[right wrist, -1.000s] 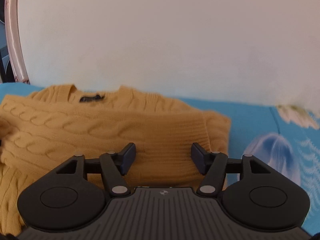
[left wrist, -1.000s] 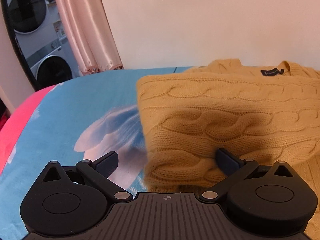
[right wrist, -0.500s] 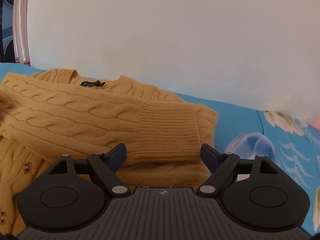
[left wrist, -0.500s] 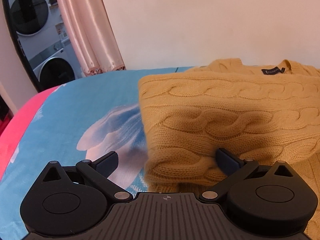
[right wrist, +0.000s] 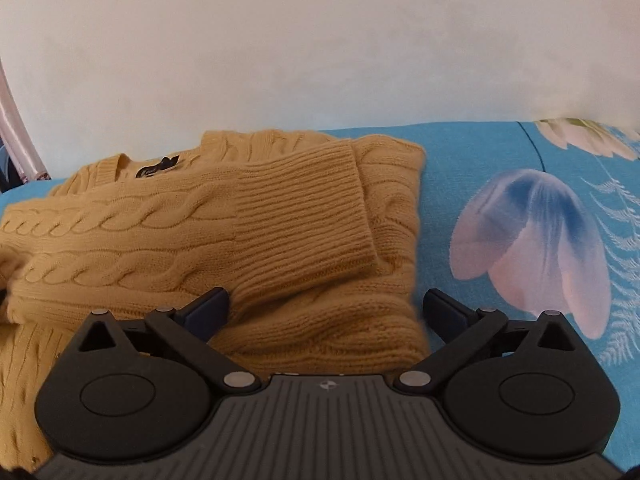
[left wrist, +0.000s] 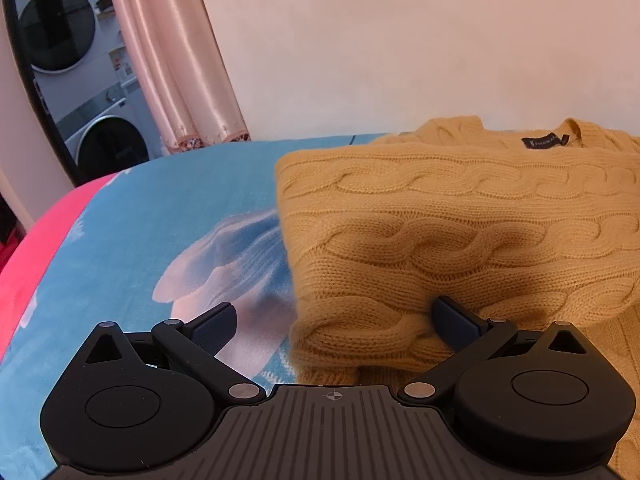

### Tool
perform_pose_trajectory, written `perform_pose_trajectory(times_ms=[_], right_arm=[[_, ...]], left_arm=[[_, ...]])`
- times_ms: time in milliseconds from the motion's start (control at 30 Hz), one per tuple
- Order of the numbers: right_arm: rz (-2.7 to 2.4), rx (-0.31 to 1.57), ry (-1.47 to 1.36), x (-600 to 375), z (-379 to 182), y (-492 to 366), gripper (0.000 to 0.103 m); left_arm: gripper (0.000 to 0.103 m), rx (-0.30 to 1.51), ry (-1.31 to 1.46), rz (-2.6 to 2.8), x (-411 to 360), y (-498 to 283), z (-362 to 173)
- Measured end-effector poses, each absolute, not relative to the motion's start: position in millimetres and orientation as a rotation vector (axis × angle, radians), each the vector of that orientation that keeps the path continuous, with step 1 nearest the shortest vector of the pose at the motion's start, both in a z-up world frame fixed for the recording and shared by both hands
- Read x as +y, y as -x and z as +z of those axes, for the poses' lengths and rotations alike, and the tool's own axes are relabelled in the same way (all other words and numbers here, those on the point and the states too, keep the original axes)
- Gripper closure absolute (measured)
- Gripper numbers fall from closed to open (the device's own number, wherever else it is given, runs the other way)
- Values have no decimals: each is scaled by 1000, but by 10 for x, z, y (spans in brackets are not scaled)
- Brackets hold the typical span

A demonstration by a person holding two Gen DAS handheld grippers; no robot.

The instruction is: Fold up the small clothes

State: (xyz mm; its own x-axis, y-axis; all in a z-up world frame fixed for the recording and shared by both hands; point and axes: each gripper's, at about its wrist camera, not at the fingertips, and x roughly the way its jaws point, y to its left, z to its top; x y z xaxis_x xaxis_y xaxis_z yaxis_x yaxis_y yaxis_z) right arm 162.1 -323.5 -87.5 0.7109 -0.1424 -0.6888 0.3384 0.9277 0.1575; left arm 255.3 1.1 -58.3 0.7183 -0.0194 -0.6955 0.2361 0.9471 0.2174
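- A yellow knit sweater (left wrist: 460, 220) is laid on a blue flowered bed cover (left wrist: 180, 220), close to the far edge by the wall.
- One sleeve (right wrist: 224, 232) is folded across the body, with its ribbed cuff (right wrist: 304, 216) resting on top.
- The left gripper (left wrist: 336, 320) is held wide open. The sweater's left folded edge lies between its fingers, and one finger seems to be touching the knit.
- The right gripper (right wrist: 326, 312) is held wide open too. The sweater's right edge is seen between its fingers, and nothing is pinched.
- The sweater is judged to be soft, thick and floppy, and a bit heavy for its kind. It will likely sag and bend when lifted.
- It is not likely to slip, since the knit is bumpy, and it cannot be broken.
- A good hold is likely found at the two thick side edges, with all layers pinched together, so the sleeve is not dropped out.
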Motion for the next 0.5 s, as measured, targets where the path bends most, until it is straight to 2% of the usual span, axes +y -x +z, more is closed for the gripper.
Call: perform_pose_trajectory(times_ms=[133, 300, 500], right_arm=[[-319, 722, -308, -3259, -722, -1471, 4], [-313, 718, -371, -3329, -554, -1096, 4], [-234, 768, -438, -3277, -525, -588, 4]], left_arm=[[0, 787, -281, -154, 114, -2432, -431], [0, 734, -329, -137, 360, -2020, -228], [0, 759, -344, -163, 748, -1461, -127]])
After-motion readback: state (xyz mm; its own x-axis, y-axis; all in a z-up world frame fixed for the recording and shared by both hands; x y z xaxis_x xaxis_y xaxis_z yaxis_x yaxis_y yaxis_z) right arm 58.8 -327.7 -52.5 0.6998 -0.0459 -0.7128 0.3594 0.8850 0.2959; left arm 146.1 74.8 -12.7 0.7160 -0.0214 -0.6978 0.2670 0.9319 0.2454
